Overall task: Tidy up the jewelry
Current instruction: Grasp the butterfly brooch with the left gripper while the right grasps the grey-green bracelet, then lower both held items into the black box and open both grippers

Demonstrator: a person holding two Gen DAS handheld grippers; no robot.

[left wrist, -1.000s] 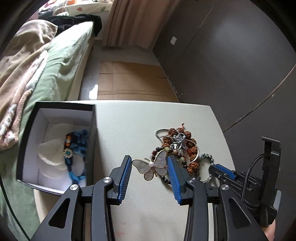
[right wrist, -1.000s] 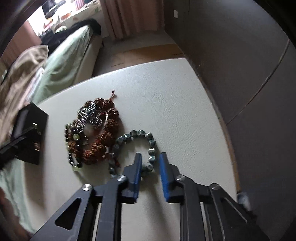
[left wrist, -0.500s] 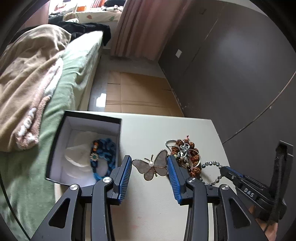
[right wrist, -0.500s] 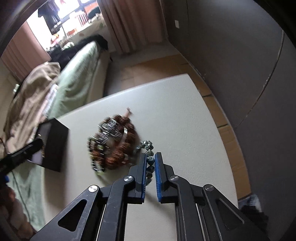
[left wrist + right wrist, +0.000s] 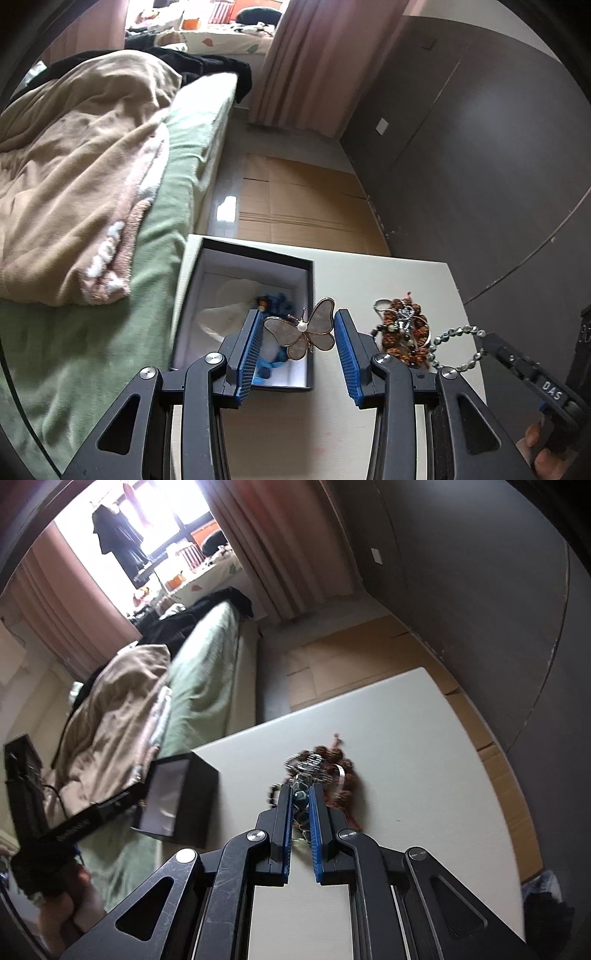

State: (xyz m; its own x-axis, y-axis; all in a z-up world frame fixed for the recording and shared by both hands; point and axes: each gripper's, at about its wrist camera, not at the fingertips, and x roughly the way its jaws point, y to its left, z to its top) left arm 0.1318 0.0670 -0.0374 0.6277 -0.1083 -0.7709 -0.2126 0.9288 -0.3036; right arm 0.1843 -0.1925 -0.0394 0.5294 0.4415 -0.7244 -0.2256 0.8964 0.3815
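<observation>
My left gripper (image 5: pixel 298 330) is shut on a butterfly brooch (image 5: pixel 301 329) with a pearl body, held above the right edge of the black jewelry box (image 5: pixel 255 258). The box is white inside and holds a blue bracelet (image 5: pixel 275 301). My right gripper (image 5: pixel 300 801) is shut on a grey-green bead bracelet (image 5: pixel 300 799), lifted off the table; it also shows in the left wrist view (image 5: pixel 458 334). A pile of brown bead bracelets and silver chain (image 5: pixel 404 328) lies on the white table (image 5: pixel 369 273), and shows in the right wrist view (image 5: pixel 325 771).
A bed with a green sheet and tan blanket (image 5: pixel 81 177) runs along the table's left side. A dark wall (image 5: pixel 480 147) stands to the right. The black box (image 5: pixel 192 797) sits at the table's left edge. Cardboard (image 5: pixel 303 199) covers the floor beyond.
My left gripper lifted the butterfly brooch and carried it left to the box. My right gripper closed on the grey-green bead bracelet and raised it off the table.
</observation>
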